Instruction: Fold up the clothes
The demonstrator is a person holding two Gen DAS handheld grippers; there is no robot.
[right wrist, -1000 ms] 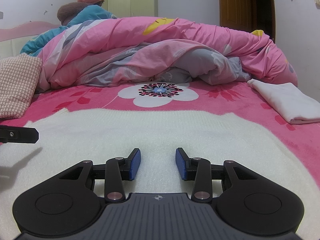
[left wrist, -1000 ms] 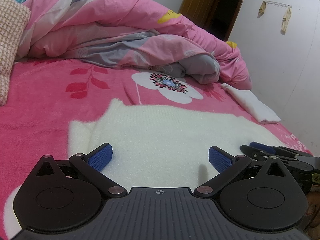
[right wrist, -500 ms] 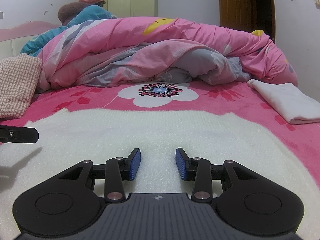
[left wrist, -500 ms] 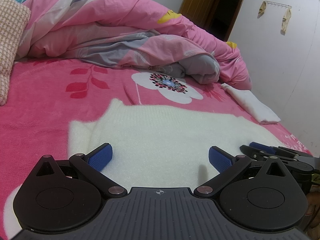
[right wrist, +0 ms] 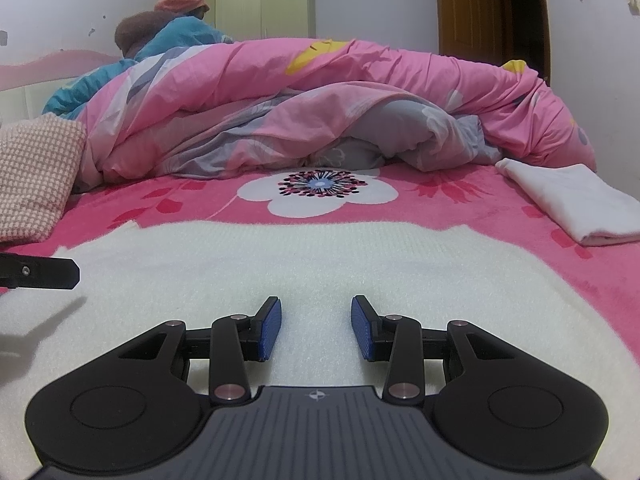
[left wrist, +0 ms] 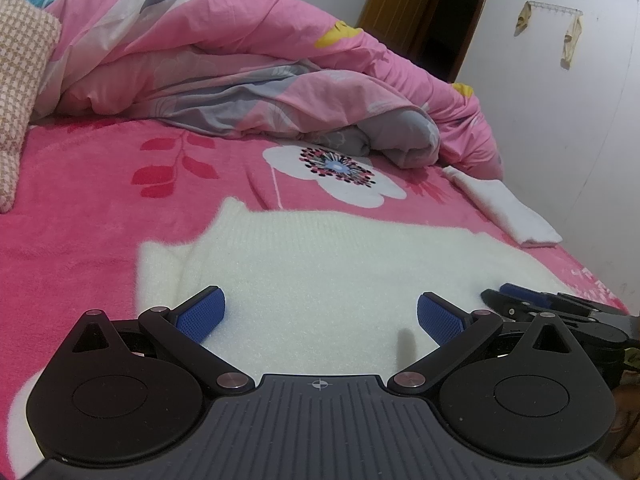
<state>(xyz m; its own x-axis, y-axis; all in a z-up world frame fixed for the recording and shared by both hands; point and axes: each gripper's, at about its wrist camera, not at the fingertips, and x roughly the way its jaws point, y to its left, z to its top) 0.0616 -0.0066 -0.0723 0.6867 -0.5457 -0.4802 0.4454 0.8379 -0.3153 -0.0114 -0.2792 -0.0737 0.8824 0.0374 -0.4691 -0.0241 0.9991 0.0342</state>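
the left gripper (left wrist: 320, 314) is held low over the white sweater (left wrist: 328, 264), with its blue pads spread wide apart and nothing between them. the right gripper (right wrist: 316, 328) is held beside it over the same sweater, its jaws parted only partly, and nothing is gripped by them; only bare knit is seen in the gap. the sweater is spread flat on the pink flowered blanket (left wrist: 100, 208), close to the near edge of the bed. a folded white cloth (right wrist: 576, 200) is laid further back on the right side, apart from the sweater. a checked pillow (right wrist: 36, 176) is seen on the left. behind all, a pink and grey quilt (right wrist: 320, 112) is piled across the bed.
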